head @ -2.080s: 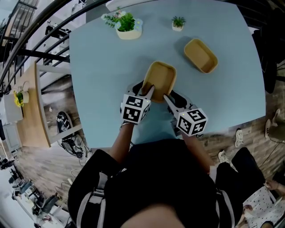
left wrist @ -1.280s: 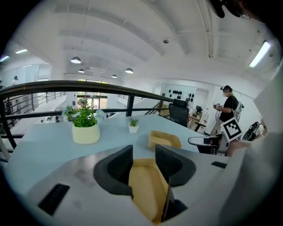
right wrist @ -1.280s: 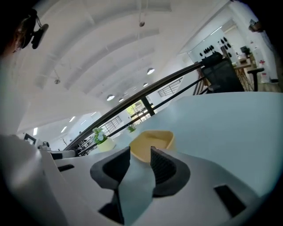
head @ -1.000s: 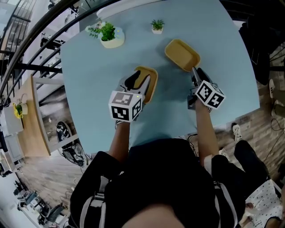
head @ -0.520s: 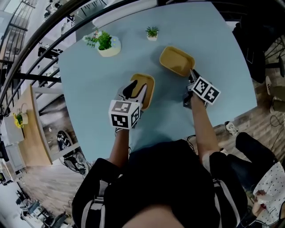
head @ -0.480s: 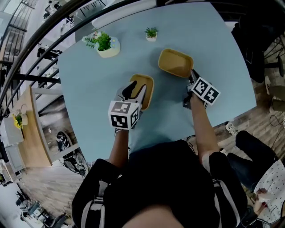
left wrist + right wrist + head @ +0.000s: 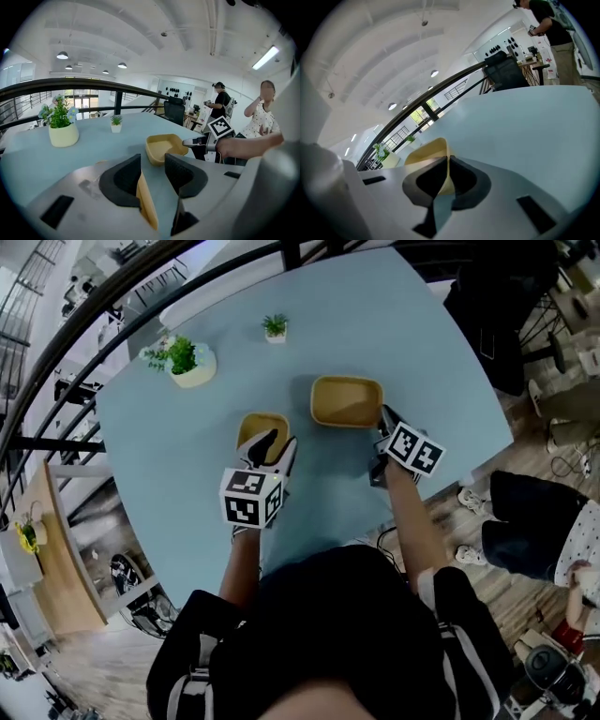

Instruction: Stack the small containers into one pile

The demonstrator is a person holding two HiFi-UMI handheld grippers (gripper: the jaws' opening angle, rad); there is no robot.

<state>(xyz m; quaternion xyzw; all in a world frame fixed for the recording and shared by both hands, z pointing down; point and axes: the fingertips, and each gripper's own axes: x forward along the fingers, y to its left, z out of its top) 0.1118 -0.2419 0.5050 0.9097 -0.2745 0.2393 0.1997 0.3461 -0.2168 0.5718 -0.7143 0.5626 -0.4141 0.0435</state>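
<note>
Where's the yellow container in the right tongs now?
Head view: the yellow rectangular plastic container is mid-table, its right rim pinched by the right tongs, just right of the second yellow container at the left tongs.

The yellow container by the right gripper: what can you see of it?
The right-hand yellow container is a shallow rectangular tub with rounded corners, mustard yellow, matte like plastic, and empty. It sits upright over the blue table, beside the other container but apart from it. The right gripper is shut on its thin wall at one short end. Whether it rests on the table or hangs just above can't be told.
</note>
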